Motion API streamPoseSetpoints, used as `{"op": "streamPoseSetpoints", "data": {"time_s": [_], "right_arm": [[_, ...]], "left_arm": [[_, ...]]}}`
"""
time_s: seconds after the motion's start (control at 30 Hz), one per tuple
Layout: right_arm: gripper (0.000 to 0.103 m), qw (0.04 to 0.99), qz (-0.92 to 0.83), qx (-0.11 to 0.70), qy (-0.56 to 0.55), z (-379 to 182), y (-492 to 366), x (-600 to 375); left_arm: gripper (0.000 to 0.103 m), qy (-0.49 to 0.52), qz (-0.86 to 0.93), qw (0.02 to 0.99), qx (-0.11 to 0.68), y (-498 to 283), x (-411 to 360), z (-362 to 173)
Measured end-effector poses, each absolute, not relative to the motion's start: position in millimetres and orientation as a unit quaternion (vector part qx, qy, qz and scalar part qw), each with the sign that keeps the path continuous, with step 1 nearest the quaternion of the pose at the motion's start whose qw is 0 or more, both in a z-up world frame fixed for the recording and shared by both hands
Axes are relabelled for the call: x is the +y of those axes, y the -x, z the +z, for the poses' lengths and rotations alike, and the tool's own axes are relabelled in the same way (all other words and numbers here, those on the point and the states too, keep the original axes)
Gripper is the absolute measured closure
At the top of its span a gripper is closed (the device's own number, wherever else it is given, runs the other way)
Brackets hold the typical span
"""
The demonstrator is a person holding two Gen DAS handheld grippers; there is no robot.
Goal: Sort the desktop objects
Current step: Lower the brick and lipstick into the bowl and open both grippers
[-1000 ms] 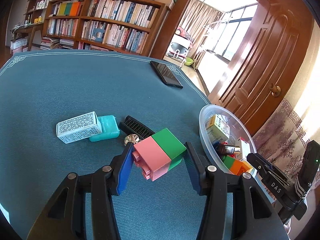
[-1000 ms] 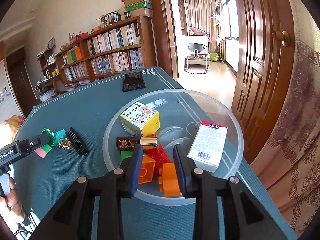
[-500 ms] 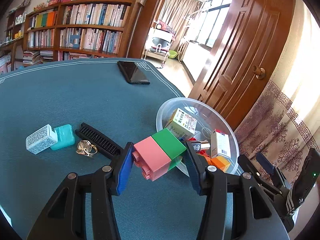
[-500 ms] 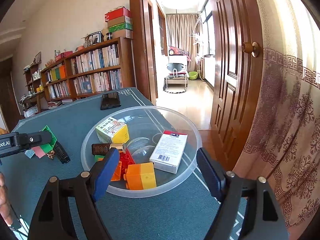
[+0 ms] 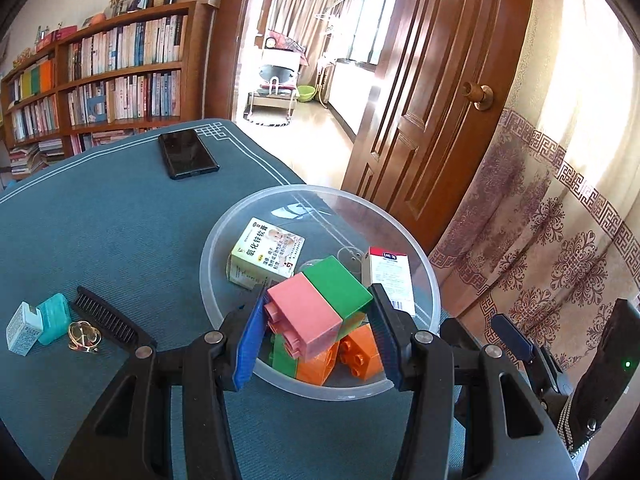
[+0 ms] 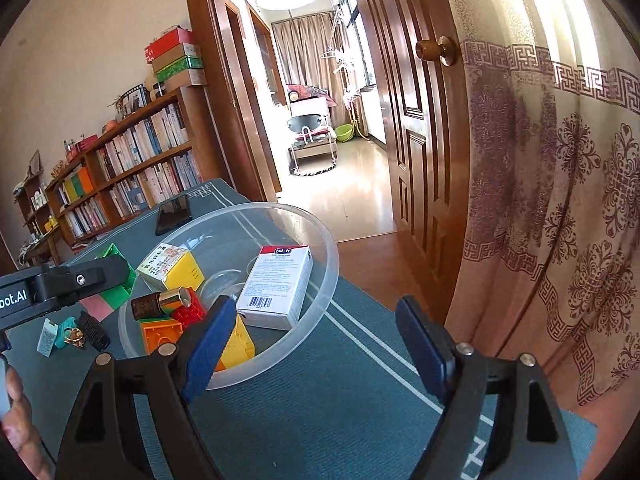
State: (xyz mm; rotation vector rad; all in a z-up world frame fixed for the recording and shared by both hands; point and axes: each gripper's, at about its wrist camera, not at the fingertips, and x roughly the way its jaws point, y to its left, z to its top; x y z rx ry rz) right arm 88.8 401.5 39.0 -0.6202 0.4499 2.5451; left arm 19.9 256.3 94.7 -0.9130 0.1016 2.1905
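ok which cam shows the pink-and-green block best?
Left wrist: the pink-and-green block sits centred between the left gripper's pads, over the clear bowl. Right wrist catches only green and pink slivers behind that gripper's finger.

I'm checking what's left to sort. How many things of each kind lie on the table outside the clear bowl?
Black phone: 1
Black comb: 1
Gold trinket: 1
Small white box: 1
Teal case: 1
Total: 5, not counting the pink-and-green block clamped in the left gripper over the bowl.
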Motion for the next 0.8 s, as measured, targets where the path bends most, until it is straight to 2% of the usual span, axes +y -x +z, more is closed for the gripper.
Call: {"op": "streamPoseSetpoints", "data": {"time_s": [0.1, 0.27, 0.57, 0.7, 0.8], "right_arm": [[0.015, 0.258, 0.928, 0.164, 0.215, 41, -95, 401], [0.004, 0.276, 0.925, 0.169, 0.199, 43, -103, 403], [0.002, 0.286, 0.921, 0.166, 0.206, 43, -98, 404], [0.001, 0.288, 0.921, 0.166, 0.204, 42, -100, 404], [0.001, 0.288, 0.920, 0.165, 0.206, 41, -100, 404]], "left_arm": [[0.050, 0.362, 0.849, 0.381, 0.042, -18, 268, 91], [0.050, 0.369, 0.843, 0.390, 0.048, -17, 283, 86], [0.049, 0.383, 0.829, 0.404, 0.059, -13, 302, 80], [0.038, 0.392, 0.827, 0.401, 0.047, -11, 299, 77], [0.038, 0.388, 0.834, 0.389, 0.043, -11, 292, 78]]}}
